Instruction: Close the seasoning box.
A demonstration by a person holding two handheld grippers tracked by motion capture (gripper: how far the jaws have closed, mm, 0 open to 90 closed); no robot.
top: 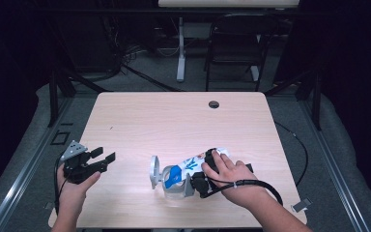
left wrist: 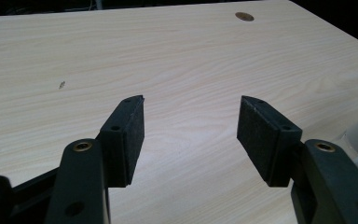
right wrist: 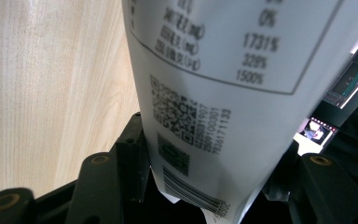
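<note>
Your right claw (top: 199,180) is clenched on the white printed pouch (top: 193,164), tilted over a clear container (top: 174,188) near the surface's (top: 174,121) front edge. Your left claw (top: 101,159) hangs released, well apart.

Pouch (top: 193,163) on table (top: 174,116) right of centre, container (top: 173,186) touching it, left tool (top: 100,161) well left.

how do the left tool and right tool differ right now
The left tool is open with nothing between its jaws, while the right tool is shut on a white printed pouch. The left tool sits near the table's left edge; the right tool is at the middle, tipping the pouch toward a clear container. Both are hand-held with black jaws.
</note>
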